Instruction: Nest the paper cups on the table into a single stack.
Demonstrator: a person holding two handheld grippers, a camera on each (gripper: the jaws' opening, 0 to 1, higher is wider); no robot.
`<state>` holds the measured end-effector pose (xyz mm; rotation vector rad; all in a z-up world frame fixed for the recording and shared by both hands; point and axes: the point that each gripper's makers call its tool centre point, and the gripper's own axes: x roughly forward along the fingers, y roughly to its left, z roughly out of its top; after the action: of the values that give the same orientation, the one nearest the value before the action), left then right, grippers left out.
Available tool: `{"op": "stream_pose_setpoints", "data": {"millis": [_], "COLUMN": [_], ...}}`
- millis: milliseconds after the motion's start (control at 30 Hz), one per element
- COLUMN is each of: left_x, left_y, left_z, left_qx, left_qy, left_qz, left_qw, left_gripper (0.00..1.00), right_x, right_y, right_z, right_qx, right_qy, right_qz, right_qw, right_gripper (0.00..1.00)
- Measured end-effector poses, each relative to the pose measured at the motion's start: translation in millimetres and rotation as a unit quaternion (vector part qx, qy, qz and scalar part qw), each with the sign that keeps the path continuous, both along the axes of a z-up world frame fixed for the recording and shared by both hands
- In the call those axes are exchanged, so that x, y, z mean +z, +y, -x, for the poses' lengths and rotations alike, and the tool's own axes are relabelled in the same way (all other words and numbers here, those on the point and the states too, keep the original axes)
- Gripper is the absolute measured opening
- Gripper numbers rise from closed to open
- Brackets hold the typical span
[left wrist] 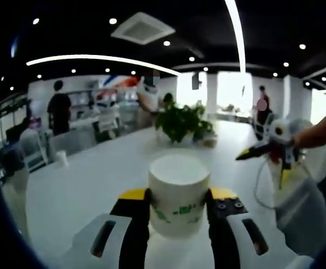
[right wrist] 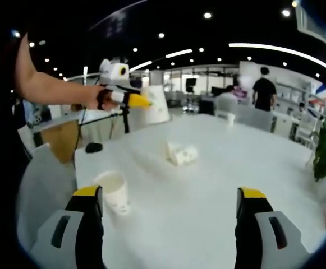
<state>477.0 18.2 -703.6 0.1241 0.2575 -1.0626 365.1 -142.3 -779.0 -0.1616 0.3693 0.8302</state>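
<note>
The long white desk carries everything here, with a leafy potted plant toward its far end and people standing about the room beyond. Three paper cups are in play. In the left gripper view, the left gripper has its jaws pinched on either side of a held cup, which appears to be upside down with its closed base facing up and its green print low on the wall; the cup is lifted off the desk. The same gripper and cup show in the right gripper view at the upper left, carried high by the person's forearm. The right gripper has its jaws spread wide with nothing between them, hovering low over the desk. Just beside its left jaw stands an upright cup, mouth open to the ceiling. Farther along the desk, roughly straight ahead of the right jaws, a tipped cup lies on its side, its long axis flat along the surface. The relation that matters most is that the upright cup sits nearest the right gripper, slightly off to the left of its gap, so a small sideways shift would likely bring it between the jaws, while the held cup would probably need turning mouth-up or being dropped over another.
</note>
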Motion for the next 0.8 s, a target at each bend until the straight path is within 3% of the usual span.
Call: {"op": "stream_pose_setpoints", "data": {"millis": [800], "left_x": [19.6], "left_y": [-17.2], "left_z": [35.5], "left_qx": [-0.043], "left_qy": [-0.012], "left_qz": [0.007], "left_qw": [0.999], "left_gripper": [0.38], "right_x": [8.6], "right_y": [12.3], "right_z": [-5.6], "right_qx": [0.017], "right_qy": [-0.003], "right_qz": [-0.001], "right_qw": [0.9999], "right_gripper": [0.95]}}
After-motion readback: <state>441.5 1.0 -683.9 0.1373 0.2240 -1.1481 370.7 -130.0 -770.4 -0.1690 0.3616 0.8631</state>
